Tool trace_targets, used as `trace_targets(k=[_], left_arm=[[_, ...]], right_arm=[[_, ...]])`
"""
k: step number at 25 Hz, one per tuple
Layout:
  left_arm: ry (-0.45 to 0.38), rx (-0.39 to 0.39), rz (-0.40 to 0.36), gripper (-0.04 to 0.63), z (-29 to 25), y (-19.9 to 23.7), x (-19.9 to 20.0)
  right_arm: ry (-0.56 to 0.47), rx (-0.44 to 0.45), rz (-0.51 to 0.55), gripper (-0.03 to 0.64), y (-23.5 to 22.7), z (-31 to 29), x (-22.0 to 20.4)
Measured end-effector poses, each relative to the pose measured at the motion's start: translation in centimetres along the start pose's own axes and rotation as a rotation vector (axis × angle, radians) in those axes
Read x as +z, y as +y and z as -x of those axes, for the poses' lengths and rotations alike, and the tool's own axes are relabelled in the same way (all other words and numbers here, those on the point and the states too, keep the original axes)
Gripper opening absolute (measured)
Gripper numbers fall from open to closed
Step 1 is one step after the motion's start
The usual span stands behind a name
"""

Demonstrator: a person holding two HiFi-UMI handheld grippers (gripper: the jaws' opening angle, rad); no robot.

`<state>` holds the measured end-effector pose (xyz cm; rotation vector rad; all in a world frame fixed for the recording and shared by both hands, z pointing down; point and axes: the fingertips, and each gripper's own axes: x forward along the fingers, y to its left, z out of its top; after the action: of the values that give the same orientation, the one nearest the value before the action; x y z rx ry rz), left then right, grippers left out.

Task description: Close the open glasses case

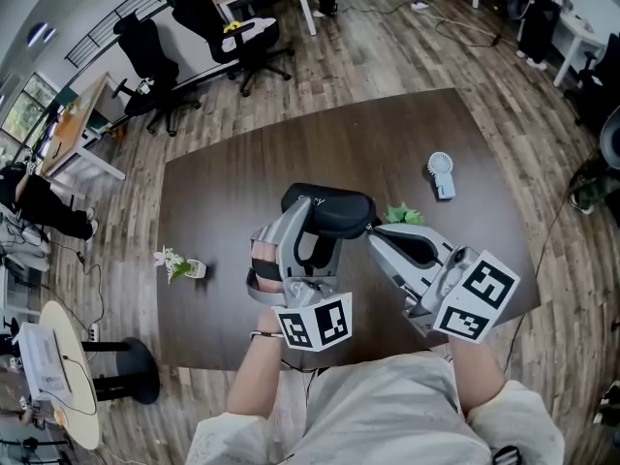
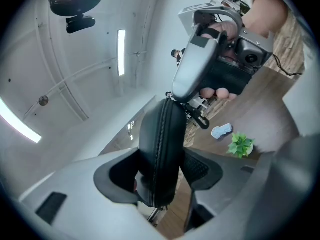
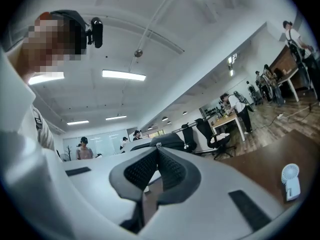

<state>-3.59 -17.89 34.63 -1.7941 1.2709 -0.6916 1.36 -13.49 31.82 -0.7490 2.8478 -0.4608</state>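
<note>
A black zippered glasses case is held up above the dark table. My left gripper is shut on it. In the left gripper view the case stands edge-on between the pads, zipper line facing the camera. My right gripper comes in from the right and its tip meets the case's end. Its jaws are shut, with a small silver zipper pull at their tips and the case just behind. From the left gripper view, the right gripper touches the case's top.
On the table's right part lies a small white hand fan, with a little green plant close to the right gripper. A small flower pot stands at the left. Office chairs are beyond the table.
</note>
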Motion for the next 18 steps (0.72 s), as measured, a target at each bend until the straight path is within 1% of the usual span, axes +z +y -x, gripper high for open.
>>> trace_targets(k=[3, 6, 9, 12, 14, 18], left_arm=[[0.012, -0.007, 0.0, 0.264, 0.1, 0.0, -0.3], [-0.001, -0.023, 0.027, 0.264, 0.1, -0.4, 0.0], [-0.073, -0.029, 0.084, 0.268, 0.7, -0.5, 1.4], [-0.135, -0.024, 0.115, 0.268, 1.4, -0.2, 2.8], [-0.147, -0.021, 0.112, 0.267, 1.5, -0.1, 3.1], [-0.148, -0.037, 0.112, 0.258, 1.2, 0.0, 2.9]], right_arm=[[0.029, -0.03, 0.085, 0.005, 0.4, -0.1, -0.2], [0.012, -0.067, 0.133, 0.003, 0.2, 0.3, 0.4], [-0.031, -0.071, 0.148, 0.003, 0.2, 0.9, 2.0], [-0.047, -0.086, 0.204, 0.003, 0.2, 1.4, 3.5], [-0.06, -0.087, 0.211, 0.002, 0.0, 1.8, 4.4], [-0.096, -0.082, 0.168, 0.002, -0.8, 2.5, 5.5]])
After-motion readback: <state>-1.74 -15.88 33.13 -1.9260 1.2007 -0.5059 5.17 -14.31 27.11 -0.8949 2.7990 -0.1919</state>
